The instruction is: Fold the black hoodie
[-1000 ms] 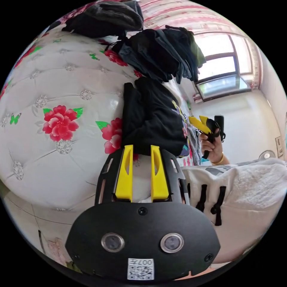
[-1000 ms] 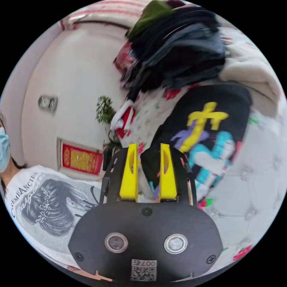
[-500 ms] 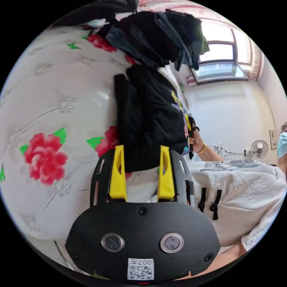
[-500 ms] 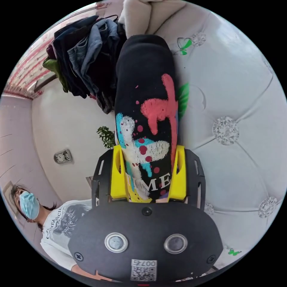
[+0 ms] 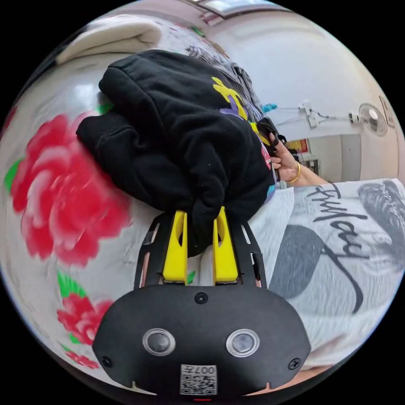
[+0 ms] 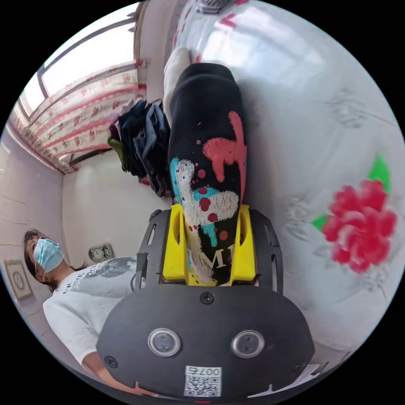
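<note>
The left tongs (image 5: pixel 200 219) are pinching a bunched fold of the black hoodie (image 5: pixel 177 135), both yellow jaws pressing on the dark cloth that is passing down between them. In the left gripper view the hoodie is lying as a thick folded bundle just beyond the jaws, its ribbed edge showing to the left and a bit of yellow and purple print showing along its far side. At that far side a hand (image 5: pixel 286 162) is holding the right tongs (image 5: pixel 266 134) against the hoodie's edge. In the right gripper view the right tongs (image 6: pixel 209 219) are gripping the printed face of the hoodie (image 6: pixel 206 139), the jaws standing fairly wide and pressing on either side of the thick fold, with red, white and turquoise splashes running between them. The hoodie is resting on a white tufted bed cover (image 6: pixel 303 139) that is carrying red flowers (image 6: pixel 363 228) with green leaves. Beyond the hoodie a pile of dark clothes (image 6: pixel 141 143) is sitting by the wall, under a window with a striped curtain (image 6: pixel 80 114). A person in a white printed shirt (image 5: pixel 337 253) is standing beside the bed, and a fan (image 5: pixel 373 118) is hanging on the pale wall behind.
</note>
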`<act>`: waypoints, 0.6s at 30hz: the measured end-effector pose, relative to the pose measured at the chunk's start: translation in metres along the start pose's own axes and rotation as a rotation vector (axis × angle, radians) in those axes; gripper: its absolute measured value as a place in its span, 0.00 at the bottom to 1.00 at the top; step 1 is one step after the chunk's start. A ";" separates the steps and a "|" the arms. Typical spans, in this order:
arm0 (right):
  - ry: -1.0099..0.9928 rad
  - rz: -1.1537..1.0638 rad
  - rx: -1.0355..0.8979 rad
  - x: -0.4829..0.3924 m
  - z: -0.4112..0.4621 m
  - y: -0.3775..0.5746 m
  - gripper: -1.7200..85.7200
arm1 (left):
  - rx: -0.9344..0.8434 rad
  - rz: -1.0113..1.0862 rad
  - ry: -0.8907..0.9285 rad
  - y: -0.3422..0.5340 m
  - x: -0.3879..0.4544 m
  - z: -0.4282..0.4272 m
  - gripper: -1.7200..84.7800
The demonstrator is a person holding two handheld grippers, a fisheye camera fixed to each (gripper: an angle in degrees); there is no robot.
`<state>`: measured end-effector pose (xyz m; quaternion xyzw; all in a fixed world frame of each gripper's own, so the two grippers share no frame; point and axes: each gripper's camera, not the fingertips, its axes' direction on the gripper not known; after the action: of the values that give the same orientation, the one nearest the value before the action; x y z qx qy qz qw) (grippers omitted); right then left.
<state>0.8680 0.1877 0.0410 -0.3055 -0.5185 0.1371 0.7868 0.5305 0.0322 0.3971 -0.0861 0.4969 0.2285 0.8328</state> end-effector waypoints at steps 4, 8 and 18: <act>-0.027 0.048 0.188 0.029 -0.077 -0.010 0.16 | -0.029 0.041 -0.038 -0.088 0.018 0.050 0.12; -0.009 -0.010 0.225 0.021 -0.106 -0.107 0.16 | -0.007 0.062 -0.093 -0.164 0.013 0.063 0.12; 0.115 -0.136 0.196 -0.049 -0.076 -0.406 0.18 | 0.157 -0.066 -0.374 -0.360 -0.038 0.052 0.12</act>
<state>0.8746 -0.1794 0.2372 -0.1988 -0.4760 0.1156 0.8489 0.7236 -0.2767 0.4250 0.0070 0.3469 0.1736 0.9217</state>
